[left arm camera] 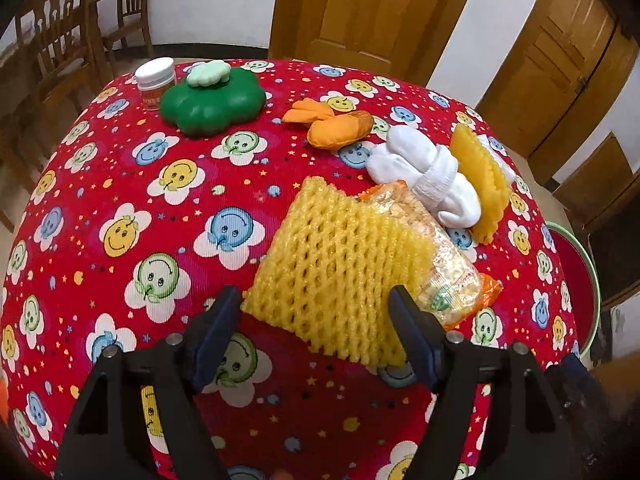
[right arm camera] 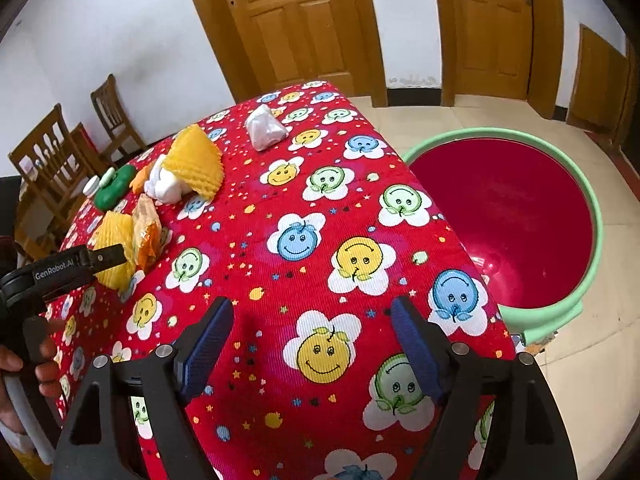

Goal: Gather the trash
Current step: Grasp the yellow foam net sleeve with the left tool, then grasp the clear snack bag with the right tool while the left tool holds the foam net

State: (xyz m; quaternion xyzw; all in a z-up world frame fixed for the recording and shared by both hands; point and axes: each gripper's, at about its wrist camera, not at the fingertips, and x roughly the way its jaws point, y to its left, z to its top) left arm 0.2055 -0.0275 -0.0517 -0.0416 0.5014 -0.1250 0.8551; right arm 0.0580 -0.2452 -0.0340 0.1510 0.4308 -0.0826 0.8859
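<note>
A yellow foam net (left arm camera: 340, 276) lies on the red smiley tablecloth (left arm camera: 140, 200), partly over a clear snack wrapper (left arm camera: 444, 264). My left gripper (left arm camera: 316, 304) is open, its jaws on either side of the net's near edge. A second yellow foam net (left arm camera: 484, 184) leans behind rolled white socks (left arm camera: 420, 172). My right gripper (right arm camera: 312, 316) is open and empty above the tablecloth (right arm camera: 280, 200). A crumpled white wad (right arm camera: 266, 128) lies at the table's far side. A red basin with a green rim (right arm camera: 512, 220) stands on the floor to the right.
A green flower-shaped box (left arm camera: 212, 100), a white-lidded jar (left arm camera: 154, 80) and an orange plush toy (left arm camera: 336, 124) sit at the back of the table. Wooden chairs (left arm camera: 60, 40) stand to the left. Wooden doors (right arm camera: 304, 24) lie behind.
</note>
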